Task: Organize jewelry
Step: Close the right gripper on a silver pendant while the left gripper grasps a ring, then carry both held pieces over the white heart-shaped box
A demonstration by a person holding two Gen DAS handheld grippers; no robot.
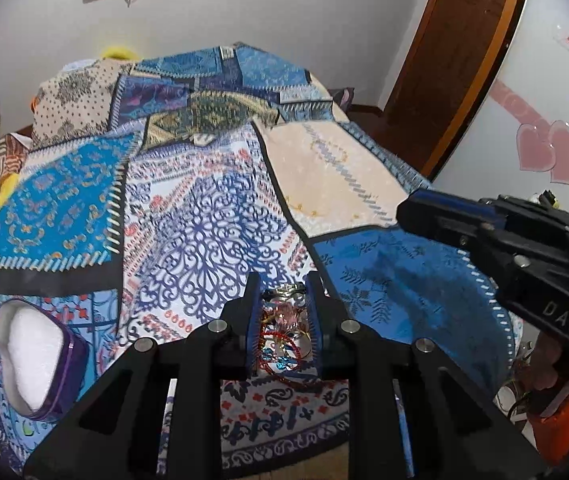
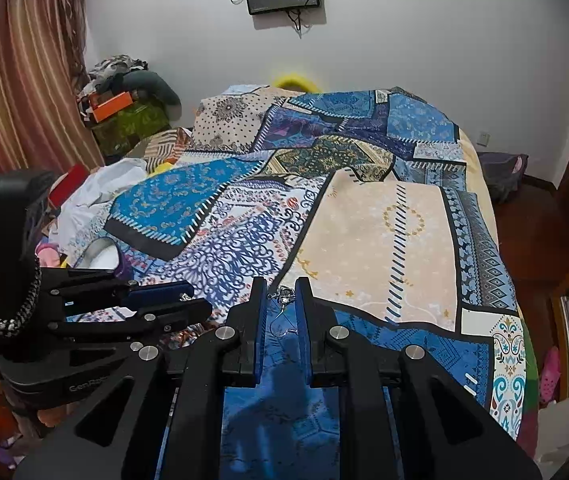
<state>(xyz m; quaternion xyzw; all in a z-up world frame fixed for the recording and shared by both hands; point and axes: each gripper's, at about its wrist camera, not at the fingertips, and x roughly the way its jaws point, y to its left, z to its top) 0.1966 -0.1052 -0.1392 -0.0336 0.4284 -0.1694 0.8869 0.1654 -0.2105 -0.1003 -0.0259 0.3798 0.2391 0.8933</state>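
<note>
Seemingly left tongs (image 1: 283, 300) straddle jewelry pile (image 1: 284, 340) unclamped; right tongs (image 2: 280, 294) pinch earring (image 2: 284, 294)

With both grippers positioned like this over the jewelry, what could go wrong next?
1. The right hand-held gripper pinches a small silver earring only at its tips; its hook dangles free, so it may slip out onto the patterned quilt.
2. The left hand-held gripper straddles a tangled jewelry pile; closing may lift several pieces together, including the red bangle.
</note>
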